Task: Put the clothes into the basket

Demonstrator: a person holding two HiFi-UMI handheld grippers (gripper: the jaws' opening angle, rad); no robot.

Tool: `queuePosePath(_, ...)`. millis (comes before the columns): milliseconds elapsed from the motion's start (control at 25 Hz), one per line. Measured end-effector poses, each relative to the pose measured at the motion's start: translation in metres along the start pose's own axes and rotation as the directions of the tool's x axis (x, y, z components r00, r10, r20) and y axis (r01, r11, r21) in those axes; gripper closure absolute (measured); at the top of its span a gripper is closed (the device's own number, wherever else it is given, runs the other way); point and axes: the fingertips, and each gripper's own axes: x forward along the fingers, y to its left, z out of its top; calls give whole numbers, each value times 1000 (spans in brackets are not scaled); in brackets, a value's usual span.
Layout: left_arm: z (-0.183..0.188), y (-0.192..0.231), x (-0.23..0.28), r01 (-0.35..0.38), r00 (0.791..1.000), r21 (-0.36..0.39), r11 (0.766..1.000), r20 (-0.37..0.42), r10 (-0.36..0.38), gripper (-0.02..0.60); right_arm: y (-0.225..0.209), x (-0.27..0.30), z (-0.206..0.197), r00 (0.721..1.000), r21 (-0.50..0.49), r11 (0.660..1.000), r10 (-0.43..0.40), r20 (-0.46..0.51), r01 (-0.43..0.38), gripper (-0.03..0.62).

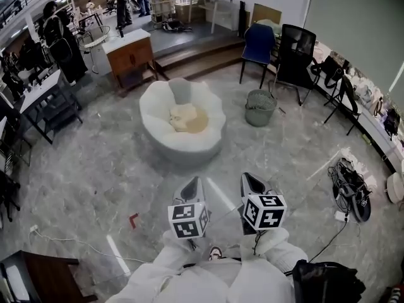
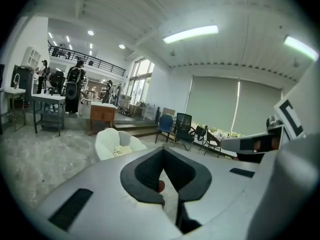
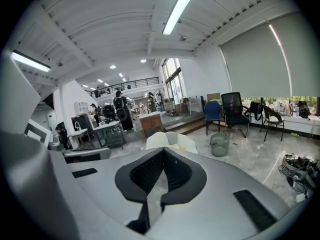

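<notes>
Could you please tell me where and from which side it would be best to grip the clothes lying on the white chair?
Probably a raised fold atop the clothes, approached from above on the near side: they lie in a loose heap on the seat, and the chair walls them in behind and at both sides.

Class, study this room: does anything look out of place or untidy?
Yes. Crumpled cream clothes lie on the seat of the white armchair, not in the green basket nearby. Dark cables sprawl tangled on the floor at right, and a small red scrap lies loose in the foreground.
</notes>
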Motion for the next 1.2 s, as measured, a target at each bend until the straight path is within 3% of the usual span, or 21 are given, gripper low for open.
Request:
queuePosePath(600,-7,-45,105,79,992,46,996,-103,-74,583,-91,57,6,997,78,995,-58,-41,61,572)
queuePosePath(920,18,-54,206,125,987,52,991,-106,-119,583,-150,123,33,994,107,989,-100,-38,104,572)
queuePosePath(1200,63,-37,299,124,989,27,992,-82,-121,583,-178,205,83,995,74,993,-88,-41,91,572)
